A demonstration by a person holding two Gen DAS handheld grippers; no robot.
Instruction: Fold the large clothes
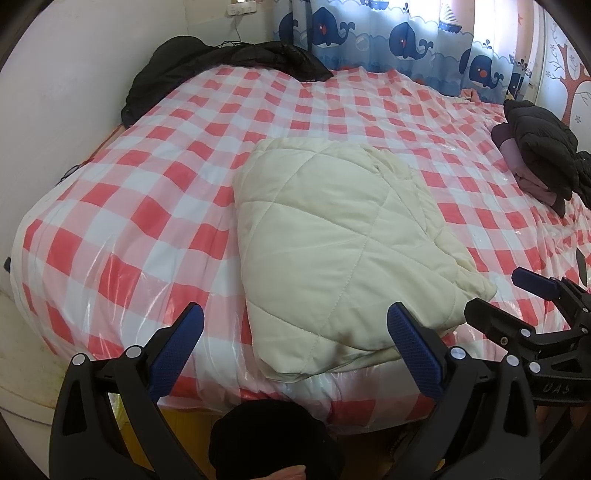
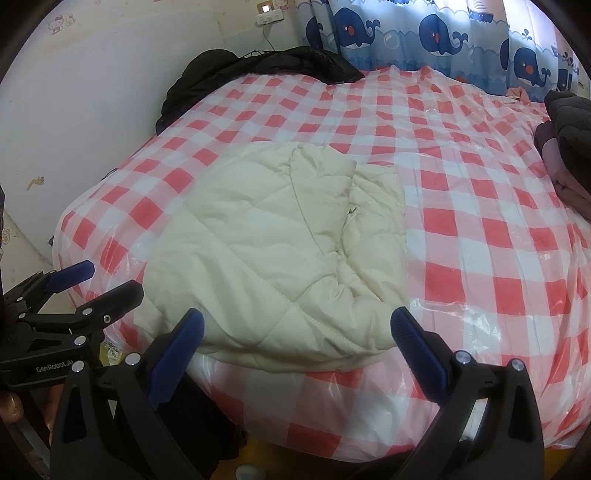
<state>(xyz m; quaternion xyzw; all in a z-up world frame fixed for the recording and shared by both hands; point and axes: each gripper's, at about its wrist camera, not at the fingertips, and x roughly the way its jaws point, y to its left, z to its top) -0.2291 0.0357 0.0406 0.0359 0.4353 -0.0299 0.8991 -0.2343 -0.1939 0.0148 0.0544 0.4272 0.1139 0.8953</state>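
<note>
Left wrist: jacket (image 1: 332,251) overhangs bed (image 1: 147,192) edge.

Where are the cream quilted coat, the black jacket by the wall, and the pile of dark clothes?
cream quilted coat (image 1: 332,243): left wrist view, middle of its folded top panel.
black jacket (image 2: 207,79): right wrist view, its bunched part at the bed's far corner.
pile of dark clothes (image 1: 539,147): left wrist view, the dark puffy top piece.

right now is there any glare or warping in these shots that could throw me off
Left wrist view: glare streaks on the plastic checked cover near the bed's front edge; the fisheye bows the bed and darkens the corners. Right wrist view: bright sheen on the plastic beside the cream quilted jacket, and daylight washes out the whale curtain.
</note>
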